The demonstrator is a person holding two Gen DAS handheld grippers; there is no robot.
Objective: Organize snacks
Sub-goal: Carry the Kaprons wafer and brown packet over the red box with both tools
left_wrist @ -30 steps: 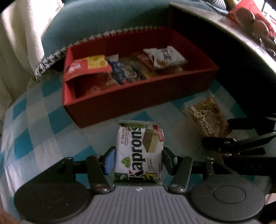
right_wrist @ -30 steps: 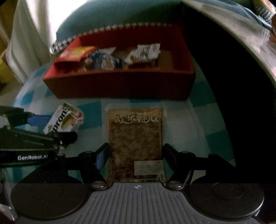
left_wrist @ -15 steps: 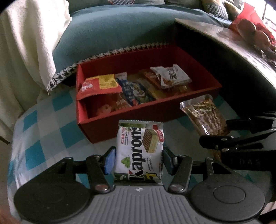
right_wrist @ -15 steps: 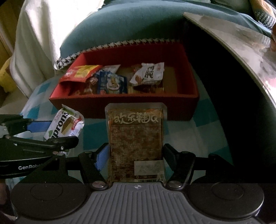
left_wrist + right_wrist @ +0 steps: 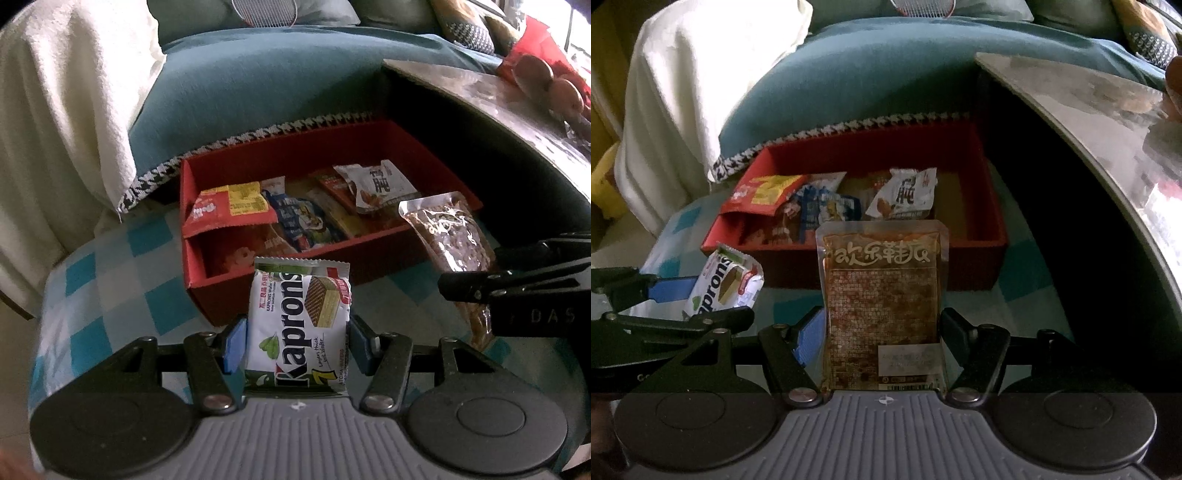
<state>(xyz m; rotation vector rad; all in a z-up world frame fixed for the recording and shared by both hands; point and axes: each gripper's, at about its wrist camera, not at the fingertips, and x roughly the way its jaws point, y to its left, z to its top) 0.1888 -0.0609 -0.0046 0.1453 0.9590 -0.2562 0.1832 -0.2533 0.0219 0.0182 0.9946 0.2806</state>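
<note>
My left gripper (image 5: pixel 298 343) is shut on a white Kaprons wafer packet (image 5: pixel 299 325), held upright above the checked cloth, just in front of the red box (image 5: pixel 369 254). My right gripper (image 5: pixel 882 332) is shut on a clear pouch of brown snack with pale lettering (image 5: pixel 882 295), held before the box's front wall (image 5: pixel 975 266). Several snack packets lie in the box, mostly in its left and middle parts. In the left wrist view the pouch (image 5: pixel 447 236) shows at the box's right corner. In the right wrist view the wafer packet (image 5: pixel 727 288) shows at the left.
The box sits on a blue-and-white checked cloth (image 5: pixel 110 288). Behind it rises a teal cushion with a houndstooth trim (image 5: pixel 258 92), and a white blanket (image 5: pixel 66 110) hangs at the left. A grey tabletop edge (image 5: pixel 498 107) overhangs on the right, dark beneath.
Both grippers have risen a little and tilted up, so the box sits lower in view and more of the cushion shows. The pouch has lifted off the cloth. Both grips are unchanged.
</note>
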